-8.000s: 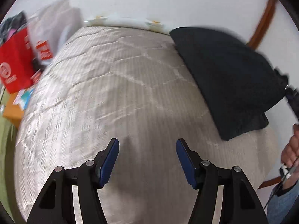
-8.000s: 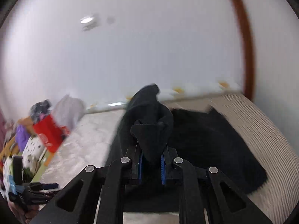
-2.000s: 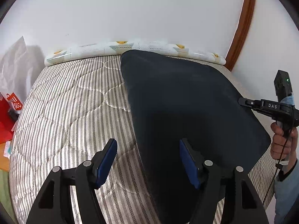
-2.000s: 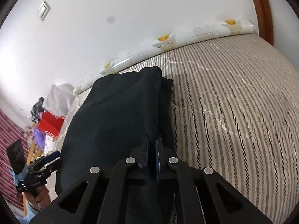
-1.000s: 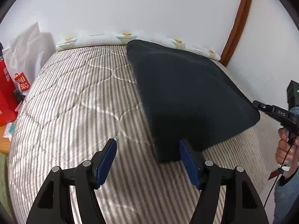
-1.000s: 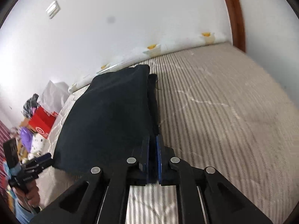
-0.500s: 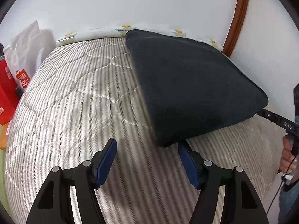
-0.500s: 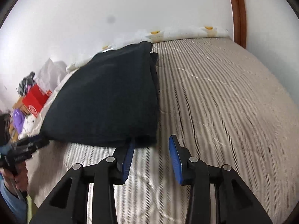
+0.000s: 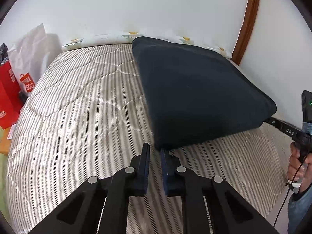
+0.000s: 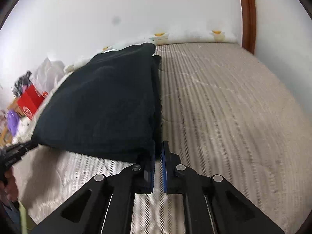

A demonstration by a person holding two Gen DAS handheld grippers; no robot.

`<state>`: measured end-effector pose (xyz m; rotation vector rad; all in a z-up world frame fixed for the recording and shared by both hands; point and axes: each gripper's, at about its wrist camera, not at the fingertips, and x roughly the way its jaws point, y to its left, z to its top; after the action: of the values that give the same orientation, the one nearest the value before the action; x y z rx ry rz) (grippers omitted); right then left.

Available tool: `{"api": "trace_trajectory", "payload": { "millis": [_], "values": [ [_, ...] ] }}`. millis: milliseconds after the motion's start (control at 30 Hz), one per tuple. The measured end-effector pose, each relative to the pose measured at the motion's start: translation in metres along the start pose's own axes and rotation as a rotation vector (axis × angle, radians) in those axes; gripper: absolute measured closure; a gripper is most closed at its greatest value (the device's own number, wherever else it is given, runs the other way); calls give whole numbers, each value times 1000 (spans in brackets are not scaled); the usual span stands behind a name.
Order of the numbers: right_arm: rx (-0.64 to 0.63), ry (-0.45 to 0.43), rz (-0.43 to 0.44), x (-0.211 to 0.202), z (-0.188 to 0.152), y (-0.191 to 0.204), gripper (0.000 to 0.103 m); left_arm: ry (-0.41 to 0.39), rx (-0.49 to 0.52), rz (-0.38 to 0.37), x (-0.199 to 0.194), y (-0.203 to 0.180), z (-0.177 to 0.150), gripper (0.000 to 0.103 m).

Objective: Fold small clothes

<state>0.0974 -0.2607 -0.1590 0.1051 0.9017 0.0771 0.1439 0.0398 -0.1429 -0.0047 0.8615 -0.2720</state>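
Lying folded on the striped mattress point(image 9: 74, 105), the dark garment point(image 9: 195, 97) sat just ahead of both claws. The left claw point(image 9: 155, 152) had its jaws drawn nearly together, a narrow gap left between the blue pads point(image 9: 146, 165), with the garment's near corner right at their tips — whether cloth was actually pinched there, I could not tell. From the other side, the right claw point(image 10: 159, 150) stood much the same: jaws close but parted by a slim gap, the garment's point(image 10: 105, 105) near corner against the inner-side pad and no cloth visible between them. Beyond the claws ran a white wall point(image 9: 136, 5) and a brown wooden trim point(image 9: 247, 21); off past the left claw stood a red bag point(image 9: 7, 95).
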Motion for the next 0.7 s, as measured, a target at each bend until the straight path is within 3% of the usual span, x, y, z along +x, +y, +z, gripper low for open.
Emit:
{"api": "trace_trajectory", "payload": {
  "millis": [133, 267, 300, 367, 533, 700],
  "values": [
    [2, -8, -34, -21, -3, -13, 96, -4, -5, 35, -15, 9, -4, 91],
    [71, -44, -22, -42, 6, -25, 83, -37, -51, 0, -28, 16, 6, 62],
    [77, -66, -21, -46, 10, -24, 75, -51, -56, -5, -30, 15, 11, 61],
    [75, -88, -9, -49, 18, -18, 68, -64, -54, -14, -28, 8, 21, 58],
    [91, -85, 88, -33, 32, 4, 67, -51, -39, -50, -12, -10, 36, 54],
    [214, -28, 154, 8, 48, -2, 67, -16, -28, -64, 5, -16, 38, 54]
  ]
}}
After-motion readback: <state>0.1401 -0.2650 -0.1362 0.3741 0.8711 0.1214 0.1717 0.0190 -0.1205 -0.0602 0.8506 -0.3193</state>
